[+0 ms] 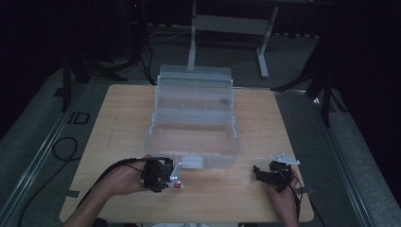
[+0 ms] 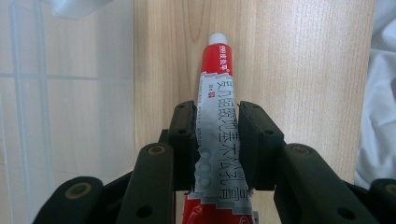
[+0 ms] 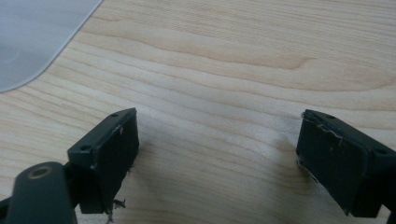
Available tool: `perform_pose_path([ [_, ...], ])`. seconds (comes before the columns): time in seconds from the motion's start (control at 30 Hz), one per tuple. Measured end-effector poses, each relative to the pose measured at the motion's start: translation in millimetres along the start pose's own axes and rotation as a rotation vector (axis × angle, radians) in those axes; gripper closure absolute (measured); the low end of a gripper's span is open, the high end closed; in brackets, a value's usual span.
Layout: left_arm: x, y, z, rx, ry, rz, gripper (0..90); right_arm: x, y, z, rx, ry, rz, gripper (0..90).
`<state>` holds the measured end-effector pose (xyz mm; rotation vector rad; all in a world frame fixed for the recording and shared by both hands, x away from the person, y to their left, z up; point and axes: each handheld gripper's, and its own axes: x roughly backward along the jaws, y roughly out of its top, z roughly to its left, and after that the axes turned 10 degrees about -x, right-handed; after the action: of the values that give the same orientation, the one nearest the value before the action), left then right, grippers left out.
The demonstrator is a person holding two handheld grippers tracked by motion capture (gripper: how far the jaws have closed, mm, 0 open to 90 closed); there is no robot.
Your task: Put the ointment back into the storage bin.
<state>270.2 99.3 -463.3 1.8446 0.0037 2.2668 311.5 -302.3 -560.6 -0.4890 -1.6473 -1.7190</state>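
Observation:
A red and silver tube with a white cap and printed characters sits between the black jaws of my left gripper, which is shut on its crimped end. In the high view the left gripper is near the front edge of the table, just in front of the clear plastic box, and the tube pokes out to the right. My right gripper stands open over bare wood with nothing between its jaws. In the high view that right gripper rests to the right of the box.
The clear box has tiered open trays and a white latch at its front. Its see-through wall runs beside the tube; a rounded corner lies ahead of the right gripper. The wooden table ends close behind both hands.

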Motion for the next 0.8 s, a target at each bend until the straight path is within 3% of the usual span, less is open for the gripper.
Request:
perform_pose_path([
  [0.43,-16.2,-4.8,0.7,0.014,-0.05,0.055,68.6,0.0,0.0,0.0,0.0,0.0,-0.001,12.7],
  [0.67,-37.3,-8.6,0.4,0.022,-0.07,0.13,68.7,0.0,0.0,0.0,0.0,0.0,-0.001,12.7],
  [0.8,-44.9,-8.0,-0.1,0.025,-0.08,0.128,68.7,0.0,0.0,-0.1,0.001,0.0,0.0,12.7],
])
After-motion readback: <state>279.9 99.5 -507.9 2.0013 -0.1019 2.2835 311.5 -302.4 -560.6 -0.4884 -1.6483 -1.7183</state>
